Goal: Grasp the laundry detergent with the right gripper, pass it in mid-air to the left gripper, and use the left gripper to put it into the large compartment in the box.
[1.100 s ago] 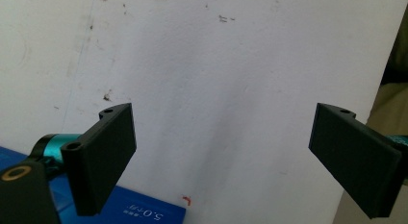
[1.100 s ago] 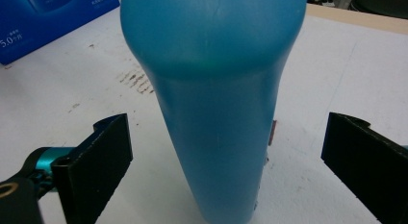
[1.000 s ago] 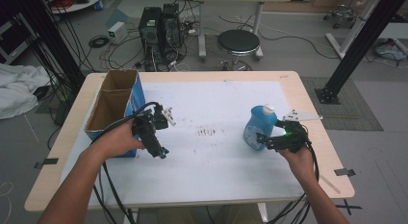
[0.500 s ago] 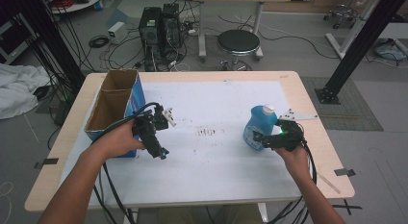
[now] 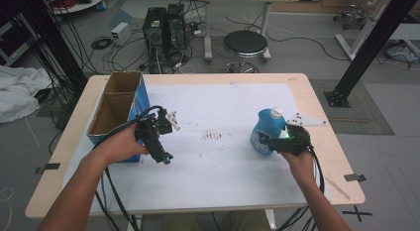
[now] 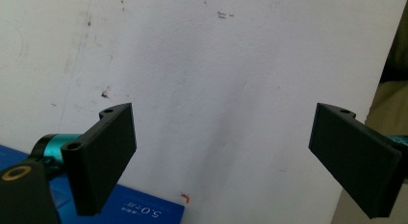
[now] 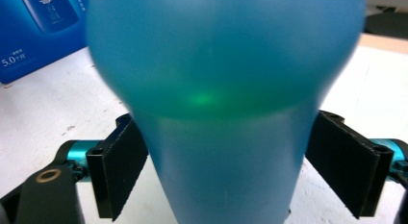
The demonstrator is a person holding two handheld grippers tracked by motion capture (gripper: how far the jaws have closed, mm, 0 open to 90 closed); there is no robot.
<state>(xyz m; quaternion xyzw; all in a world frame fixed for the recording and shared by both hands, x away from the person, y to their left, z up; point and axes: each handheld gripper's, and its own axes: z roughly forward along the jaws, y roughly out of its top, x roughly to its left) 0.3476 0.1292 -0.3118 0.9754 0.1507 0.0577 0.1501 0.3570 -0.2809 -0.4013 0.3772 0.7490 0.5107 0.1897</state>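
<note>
Blue bottle flanked by the right gripper on the white table cover

In the right gripper view the bottle is blurred, cut off at top and bottom, and hides the table behind it. It stands upright at the table's right side, between the right gripper's jaws, which have just been closing; whether the pads press it cannot be told. The left gripper is held tilted downward beside the cardboard box, its jaws spread wide over bare cover.
</note>
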